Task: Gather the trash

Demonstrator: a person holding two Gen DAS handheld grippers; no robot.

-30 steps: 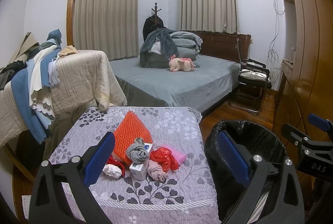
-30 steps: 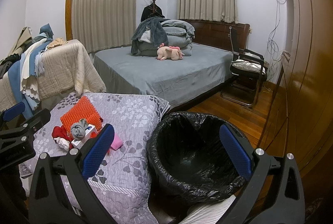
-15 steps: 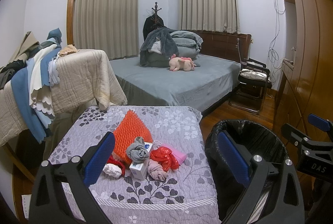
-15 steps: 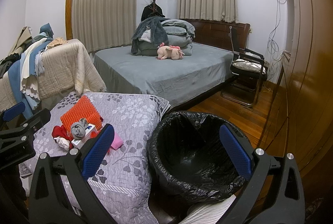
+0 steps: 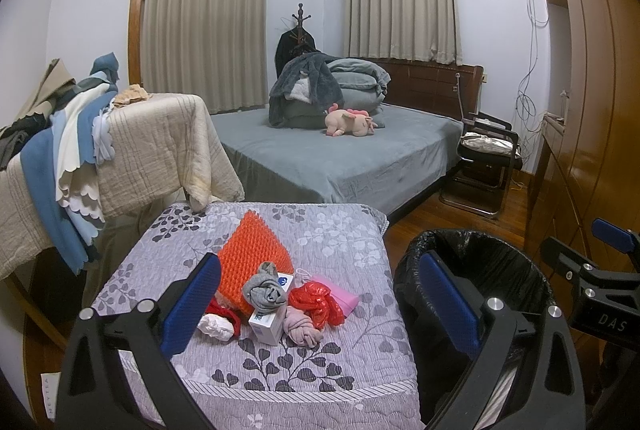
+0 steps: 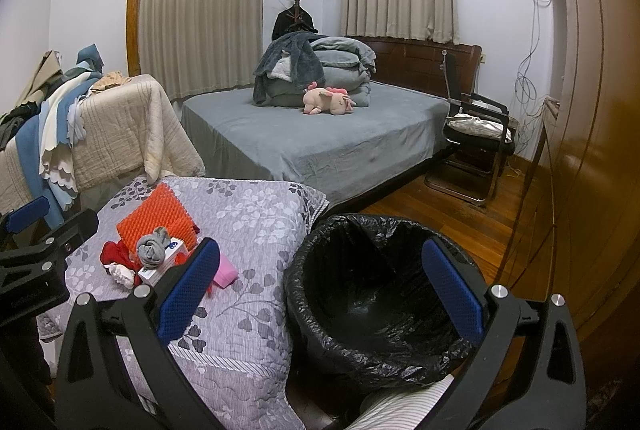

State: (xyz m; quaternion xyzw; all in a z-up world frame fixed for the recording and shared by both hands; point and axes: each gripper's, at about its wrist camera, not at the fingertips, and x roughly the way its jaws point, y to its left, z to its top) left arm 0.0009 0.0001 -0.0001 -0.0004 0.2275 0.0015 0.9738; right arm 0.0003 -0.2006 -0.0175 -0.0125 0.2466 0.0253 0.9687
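Note:
A heap of small items lies on a grey floral quilt (image 5: 344, 242): an orange spiky mat (image 5: 252, 250), a grey sock ball (image 5: 264, 290), a white carton (image 5: 266, 326), a red plastic bag (image 5: 316, 304), a pink packet (image 5: 344, 300), a pink cloth roll (image 5: 302, 330) and a white wad (image 5: 216, 328). A black-lined trash bin (image 6: 380, 294) stands right of the quilt. My left gripper (image 5: 320, 306) is open and empty, held above the quilt's near edge. My right gripper (image 6: 320, 290) is open and empty, over the bin's near side.
A grey bed (image 6: 320, 138) with folded bedding and a pink plush toy (image 6: 328, 102) stands behind. A rack draped with blankets (image 5: 120, 150) is at the left. A black chair (image 6: 476, 146) and a wooden wardrobe (image 6: 592, 110) are at the right.

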